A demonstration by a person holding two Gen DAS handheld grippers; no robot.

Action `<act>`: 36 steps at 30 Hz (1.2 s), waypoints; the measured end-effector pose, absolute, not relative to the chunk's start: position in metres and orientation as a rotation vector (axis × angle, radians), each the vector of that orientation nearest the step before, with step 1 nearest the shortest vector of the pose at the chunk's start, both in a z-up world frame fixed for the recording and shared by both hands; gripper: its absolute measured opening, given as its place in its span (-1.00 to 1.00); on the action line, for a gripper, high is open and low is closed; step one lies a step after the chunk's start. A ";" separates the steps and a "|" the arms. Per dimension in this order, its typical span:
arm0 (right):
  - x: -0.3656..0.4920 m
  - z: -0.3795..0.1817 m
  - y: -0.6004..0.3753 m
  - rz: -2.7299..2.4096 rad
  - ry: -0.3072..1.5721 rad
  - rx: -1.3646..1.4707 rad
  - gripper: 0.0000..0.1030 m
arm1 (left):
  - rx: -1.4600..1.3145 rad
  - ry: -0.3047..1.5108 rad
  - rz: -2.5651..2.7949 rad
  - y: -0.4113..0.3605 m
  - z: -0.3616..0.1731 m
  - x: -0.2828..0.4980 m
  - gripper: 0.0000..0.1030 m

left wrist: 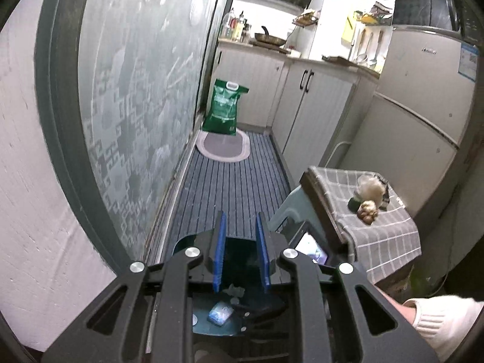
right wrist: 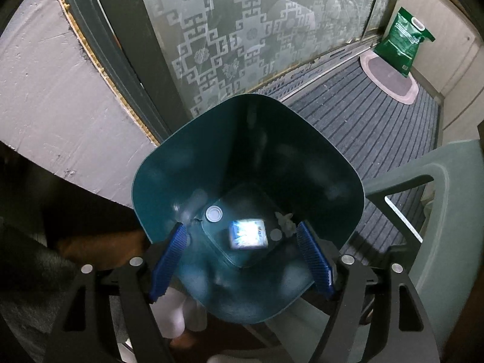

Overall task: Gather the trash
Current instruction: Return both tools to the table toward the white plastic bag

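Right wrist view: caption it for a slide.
Open right gripper above a teal bin holding a bottle cap and shiny wrapper.

Striped grey floor mat, bearing teal bin, oval rug and green bag.

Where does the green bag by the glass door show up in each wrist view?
Left wrist: the green bag stands upper centre, at the far end of the striped floor, behind the oval mat.
Right wrist: the green bag sits top right, leaning beside the oval mat.
Shared landmark: the patterned glass door.
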State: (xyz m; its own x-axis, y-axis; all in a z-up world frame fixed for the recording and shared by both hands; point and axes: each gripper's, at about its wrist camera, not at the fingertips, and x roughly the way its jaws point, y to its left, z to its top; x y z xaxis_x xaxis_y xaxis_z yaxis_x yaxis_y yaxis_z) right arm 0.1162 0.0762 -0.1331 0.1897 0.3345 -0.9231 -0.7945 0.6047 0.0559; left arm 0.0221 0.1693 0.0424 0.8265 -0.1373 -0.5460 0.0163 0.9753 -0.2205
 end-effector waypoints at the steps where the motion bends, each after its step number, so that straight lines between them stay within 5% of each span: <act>1: 0.116 -0.131 0.074 0.845 1.114 -0.487 0.48 | -0.212 0.582 -0.083 0.168 0.047 0.021 -0.59; 6: 0.110 -0.106 0.066 0.890 1.052 -0.431 0.45 | -0.200 0.536 -0.078 0.159 0.062 0.019 -0.59; 18: 0.108 -0.022 0.012 0.885 0.827 -0.308 -0.09 | -0.167 0.489 -0.110 0.125 0.080 0.026 -0.34; 22: 0.118 -0.010 -0.017 0.838 0.792 -0.279 -0.09 | -0.156 0.489 -0.128 0.109 0.081 0.031 -0.19; 36: 0.170 0.013 -0.133 0.628 0.726 -0.172 -0.17 | -0.111 0.589 -0.227 0.040 0.057 0.065 -0.12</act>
State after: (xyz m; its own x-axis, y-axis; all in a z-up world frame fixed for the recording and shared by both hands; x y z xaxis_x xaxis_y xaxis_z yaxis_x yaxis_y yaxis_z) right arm 0.1703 -0.1326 0.0130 0.5747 0.4751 -0.6663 -0.5903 0.8046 0.0646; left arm 0.0645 0.0404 0.0568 0.8075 -0.2433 -0.5373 0.1804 0.9692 -0.1679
